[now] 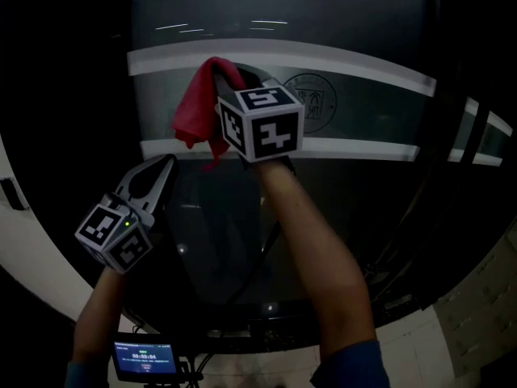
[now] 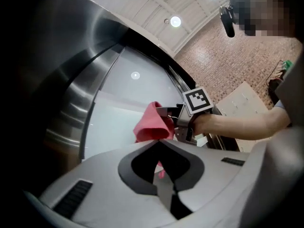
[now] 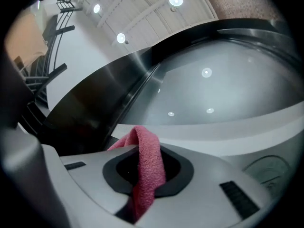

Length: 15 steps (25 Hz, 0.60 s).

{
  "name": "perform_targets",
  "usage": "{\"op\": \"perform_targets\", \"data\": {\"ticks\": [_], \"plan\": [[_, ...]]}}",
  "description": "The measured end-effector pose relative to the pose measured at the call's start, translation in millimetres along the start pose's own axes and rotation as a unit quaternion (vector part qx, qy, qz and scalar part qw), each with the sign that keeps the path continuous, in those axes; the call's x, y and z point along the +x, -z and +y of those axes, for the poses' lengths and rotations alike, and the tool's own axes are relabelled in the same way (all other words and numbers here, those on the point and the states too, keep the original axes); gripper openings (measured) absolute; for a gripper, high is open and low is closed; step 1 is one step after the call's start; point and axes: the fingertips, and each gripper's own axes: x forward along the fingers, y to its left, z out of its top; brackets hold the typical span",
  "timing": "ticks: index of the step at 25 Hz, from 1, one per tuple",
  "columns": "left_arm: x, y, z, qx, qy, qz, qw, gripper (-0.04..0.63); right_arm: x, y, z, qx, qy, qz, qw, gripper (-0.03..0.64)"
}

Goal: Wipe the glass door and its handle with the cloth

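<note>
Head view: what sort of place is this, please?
Probably the entrance of a public building: a large glass door with white stripes and a round emblem, and recessed ceiling lights overhead.

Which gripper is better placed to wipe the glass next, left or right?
Right, most likely. The right gripper is shut on the red cloth and held up at the glass door. The left gripper is shut on nothing and sits lower, away from the cloth.
</note>
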Motion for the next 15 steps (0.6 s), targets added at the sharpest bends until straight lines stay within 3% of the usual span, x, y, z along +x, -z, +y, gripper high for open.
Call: {"op": "perform_targets", "data": {"ticks": [9,15], "plan": [[81.4,34.2,-84.1,-0.05,0.047,0.005,0.9976,0.008,-132.6,30.2,-162.5,-0.02,0.105,0.047,0.993,0.035],[119.5,48.7,-129.1,-0.059,0.063,0.008,0.9963,0.011,-220.7,37.7,-275.8,0.001,0.197,0.054,0.979,0.034]]}}
